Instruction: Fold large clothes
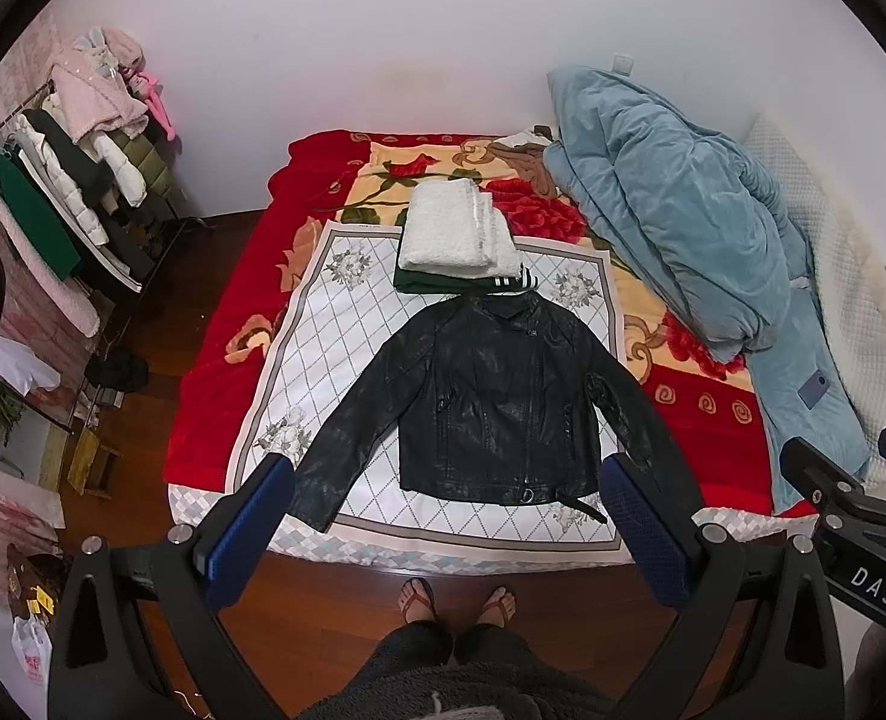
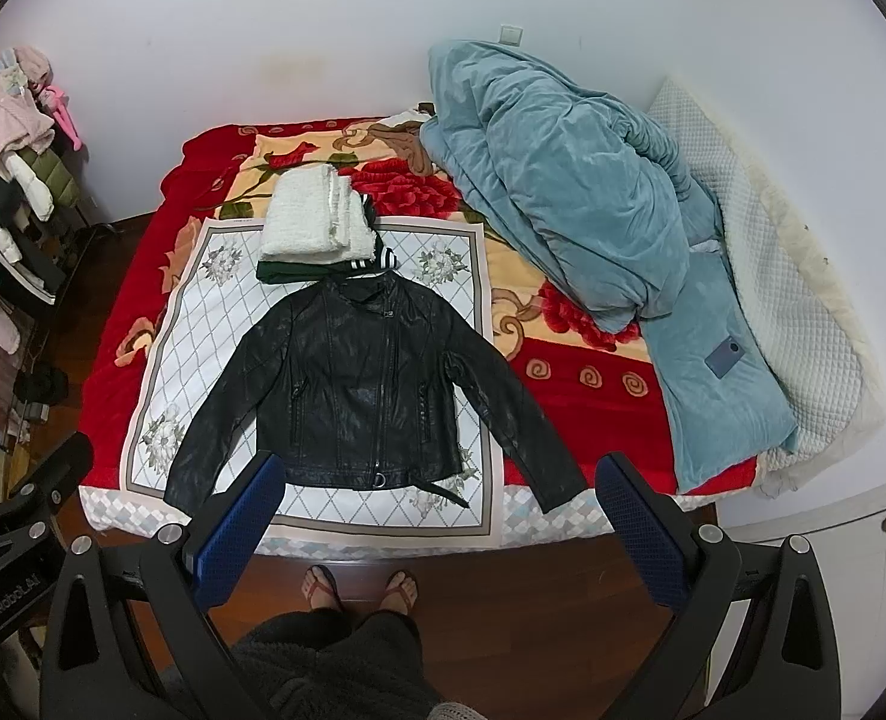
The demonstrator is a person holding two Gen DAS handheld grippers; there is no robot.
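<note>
A black leather jacket (image 1: 490, 396) lies flat, front up, sleeves spread, on a white diamond-patterned sheet (image 1: 323, 348) on the bed; it also shows in the right wrist view (image 2: 359, 384). Behind its collar sits a stack of folded clothes: a white fleece (image 1: 457, 234) on a dark green garment (image 1: 437, 283). My left gripper (image 1: 445, 474) is open and empty, held above the bed's near edge. My right gripper (image 2: 440, 474) is open and empty, beside the left one. Neither touches the jacket.
A red floral blanket (image 1: 323, 168) covers the bed. A bunched blue quilt (image 1: 670, 228) lies on the right side. A rack of hanging clothes (image 1: 71, 180) stands at left. The person's feet (image 1: 454, 600) stand on the wooden floor at the bed's foot.
</note>
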